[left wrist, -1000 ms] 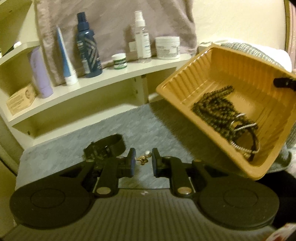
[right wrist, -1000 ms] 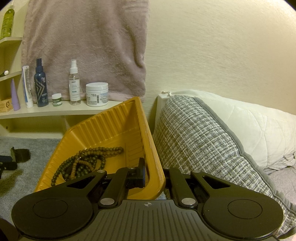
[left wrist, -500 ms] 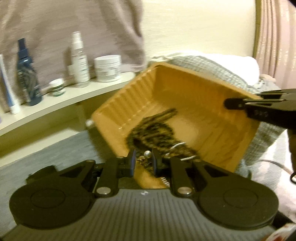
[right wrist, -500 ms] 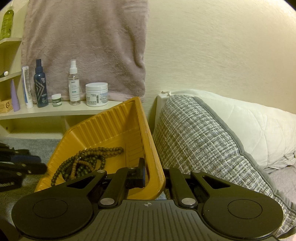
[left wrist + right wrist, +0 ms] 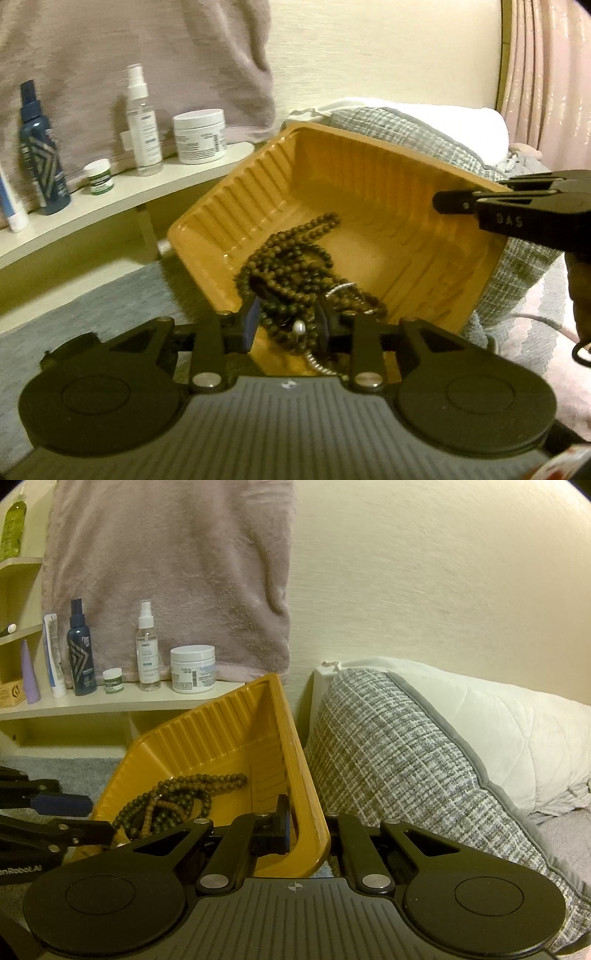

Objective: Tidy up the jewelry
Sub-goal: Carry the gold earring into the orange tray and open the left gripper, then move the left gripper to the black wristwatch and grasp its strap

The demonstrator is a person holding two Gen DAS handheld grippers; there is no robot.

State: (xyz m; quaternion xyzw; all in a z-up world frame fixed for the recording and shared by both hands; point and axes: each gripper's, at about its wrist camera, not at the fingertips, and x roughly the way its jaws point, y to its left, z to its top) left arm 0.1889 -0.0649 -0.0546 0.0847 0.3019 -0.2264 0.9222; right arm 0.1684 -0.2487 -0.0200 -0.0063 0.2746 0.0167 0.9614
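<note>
Since the earlier frame we swung our left gripper (image 5: 287,320) off the grey carpet (image 5: 92,295) and over the near rim of the yellow tray (image 5: 388,192). Its jaws have just been opening; they now stand apart, nothing pinched. A pearl earring (image 5: 298,326) sits loose in the gap, on or just over the brown bead necklaces (image 5: 291,266); we can't tell if it touches them. Silver bracelets (image 5: 341,290) lie at 3 o'clock of the beads, inside the tray.

Our right gripper (image 5: 306,829) hasn't moved. It's clamped on the tray's right wall, one finger inside, one outside, and the tray is tilted. In the left view that gripper (image 5: 458,201) comes in from 3 o'clock, and "DAS" reads on its side. In the right view the left gripper enters at 9 o'clock; the text "enRobot.AI" is cut off at the edge.

On the shelf (image 5: 122,705) at 10 o'clock:
- white jar (image 5: 192,669), label unreadable
- clear spray bottle (image 5: 147,653), text too small
- small green-lidded jar (image 5: 112,680)
- navy spray bottle (image 5: 80,653) with chevron pattern
- white tube (image 5: 54,657)
- lilac tube (image 5: 29,674)

Mauve towel (image 5: 170,572) hangs behind. Grey woven cushion (image 5: 399,760) at 3 o'clock of the tray, white pillow (image 5: 509,731) behind it.
</note>
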